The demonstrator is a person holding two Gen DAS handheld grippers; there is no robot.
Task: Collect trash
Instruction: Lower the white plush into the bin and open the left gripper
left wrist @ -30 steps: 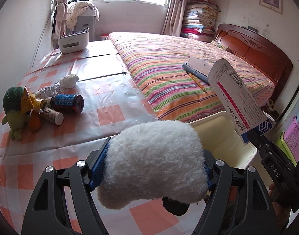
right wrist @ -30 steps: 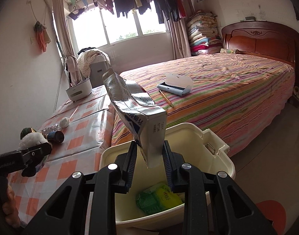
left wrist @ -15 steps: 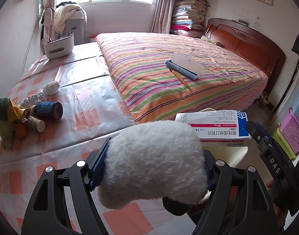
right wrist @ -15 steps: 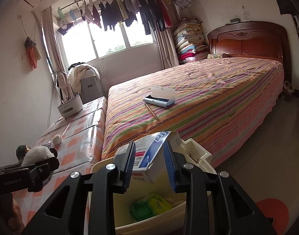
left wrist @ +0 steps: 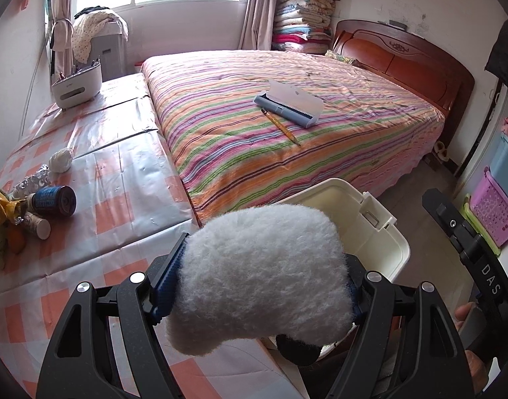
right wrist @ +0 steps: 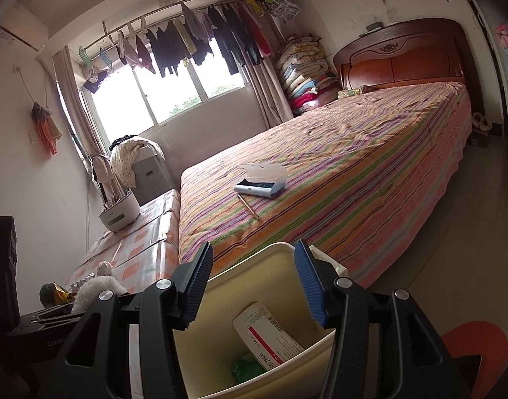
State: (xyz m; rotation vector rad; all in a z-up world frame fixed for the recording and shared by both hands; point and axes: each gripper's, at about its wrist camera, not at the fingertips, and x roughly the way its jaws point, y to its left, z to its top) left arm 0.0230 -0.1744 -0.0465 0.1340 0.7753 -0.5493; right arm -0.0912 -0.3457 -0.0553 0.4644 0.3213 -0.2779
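The right tool (right wrist: 252,286) stands wide with nothing between its blue ribbed pads (right wrist: 309,286), at lower centre of the right wrist view, just above the cream bin (right wrist: 200,359). Half a second ago it was clamped on the medicine box (right wrist: 270,339); that box now lies inside the bin, leaning on its wall, above a green wrapper (right wrist: 245,367). Its white face carries a red stripe and printed characters too small to read, apart from "14" beside a small circle.

The left tool (left wrist: 262,281) fills the lower middle of the left wrist view and remains closed on a white fluffy plush toy (left wrist: 260,279), as in both earlier frames; a black part of the toy hangs below. "DAS" reads on the black body of the right tool at the lower right of that view. In the same view the bin (left wrist: 380,249) shows at centre right, and the box that was held over it a moment ago has gone from sight.

On the checked tabletop (left wrist: 121,179) at the left edge lie a dark blue can (left wrist: 56,199) on its side, a smaller bottle (left wrist: 38,227), crumpled foil (left wrist: 33,179), a white paper ball (left wrist: 61,161) and a yellow wrapper (left wrist: 4,204) beside a green soft toy; the labels are not legible. A white holder (left wrist: 77,88) stands at the upper left. On the striped bed (left wrist: 287,106) rest a blue lint brush (left wrist: 287,104) with its white cover open and a pencil (left wrist: 280,126) just beside it.
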